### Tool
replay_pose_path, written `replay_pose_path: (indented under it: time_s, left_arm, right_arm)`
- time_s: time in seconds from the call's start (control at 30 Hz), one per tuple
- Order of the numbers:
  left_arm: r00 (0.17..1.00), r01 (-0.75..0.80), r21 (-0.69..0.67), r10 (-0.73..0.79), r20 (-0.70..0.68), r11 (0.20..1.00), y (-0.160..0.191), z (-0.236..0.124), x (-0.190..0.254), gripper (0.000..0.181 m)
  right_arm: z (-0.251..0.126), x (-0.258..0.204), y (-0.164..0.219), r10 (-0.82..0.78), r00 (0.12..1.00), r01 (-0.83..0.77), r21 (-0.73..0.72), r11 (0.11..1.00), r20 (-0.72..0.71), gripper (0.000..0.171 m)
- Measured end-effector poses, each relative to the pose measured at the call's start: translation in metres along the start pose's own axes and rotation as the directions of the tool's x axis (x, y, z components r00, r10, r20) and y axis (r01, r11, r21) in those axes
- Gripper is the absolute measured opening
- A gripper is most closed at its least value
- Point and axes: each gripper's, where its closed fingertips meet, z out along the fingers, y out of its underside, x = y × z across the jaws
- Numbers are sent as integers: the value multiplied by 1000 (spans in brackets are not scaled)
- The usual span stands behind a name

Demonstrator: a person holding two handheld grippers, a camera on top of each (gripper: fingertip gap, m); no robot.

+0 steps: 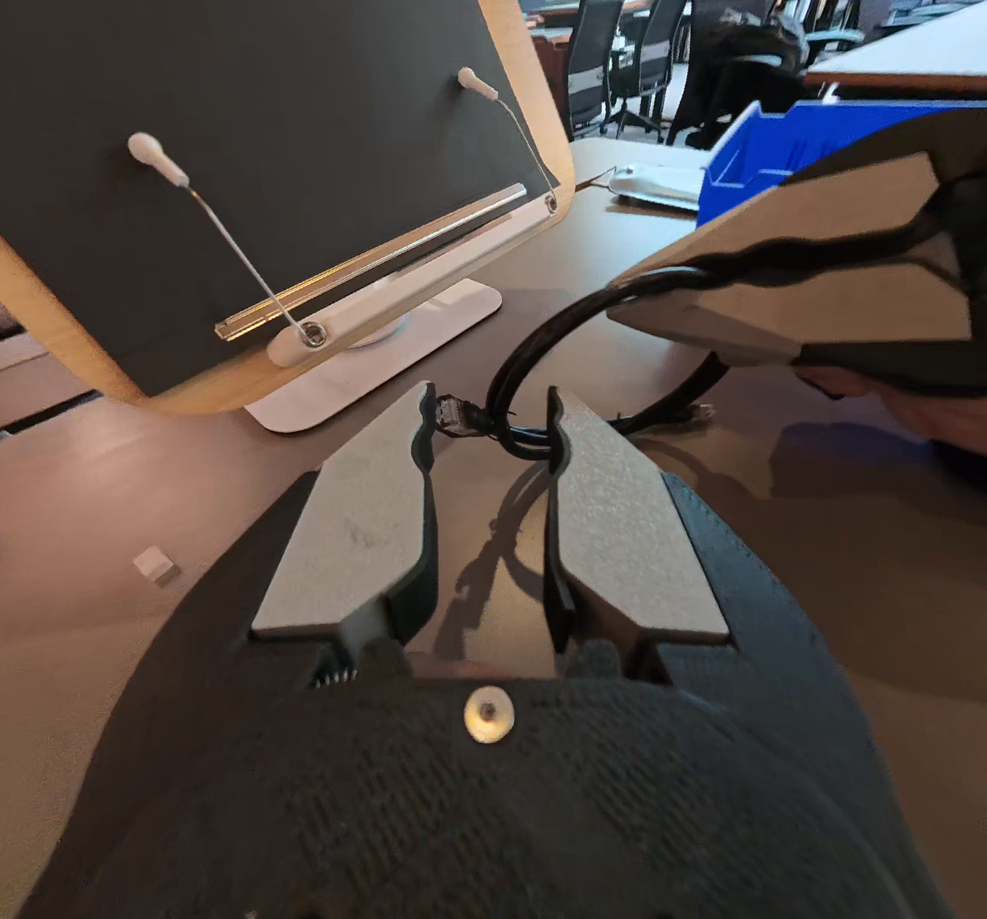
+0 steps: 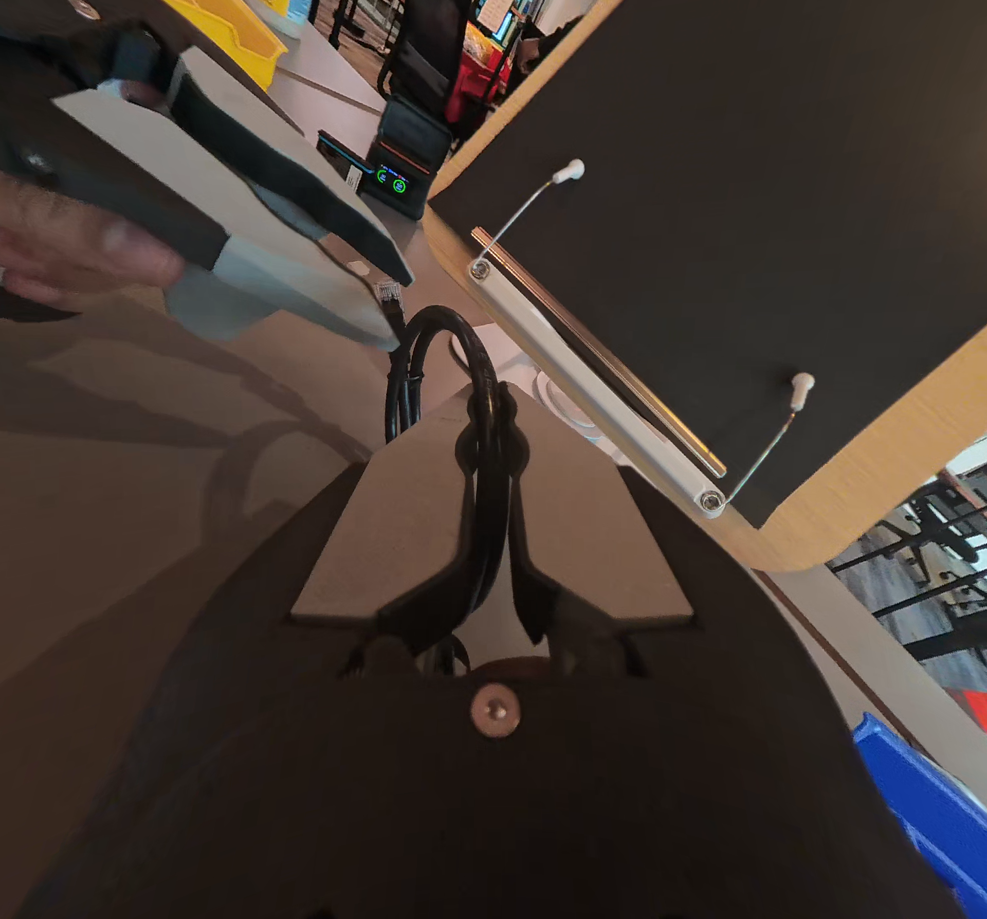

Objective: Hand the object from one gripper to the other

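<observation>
In front of the book stand (image 1: pixel 256 108), just short of its white base plate (image 1: pixel 374 359), I have both tongs meeting over the worktop (image 1: pixel 160 471); my right tongs (image 2: pixel 488 412) are clamped on the coiled black network cable (image 2: pixel 470 353), which runs down between their pads; my left tongs (image 1: pixel 488 412) stand apart, their tips on either side of the bundle's lower loop and its clear plug (image 1: pixel 446 410), not pressing it that I can see; the cable hangs above the worktop, arching from the right tongs toward the stand; to the stand's right side sits a blue bin (image 1: pixel 758 161); to its left side, farther back, a yellow bin (image 2: pixel 213 6) and a small black device with a lit screen (image 2: pixel 398 182).
</observation>
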Motion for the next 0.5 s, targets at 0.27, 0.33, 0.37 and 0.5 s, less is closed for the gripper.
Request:
replay_pose_path:
  time_s: [0.27,0.33,0.37,0.5]
  left_arm:
    - [1000,15,43,-15,0,999,-1,0,5,44]
    - [1000,-15,41,15,9,999,1,0,6,43]
    - [999,-31,41,31,17,999,2,0,5,42]
    - [998,-53,53,52,21,997,3,-1,2,37]
  right_arm:
    - [-1,3,1,49,999,-49,19,999,3,2]
    - [-2,3,1,79,997,-80,23,997,13,3]
    - [-2,3,1,87,996,-88,24,996,16,3]
    - [-2,2,1,84,996,-84,26,996,7,3]
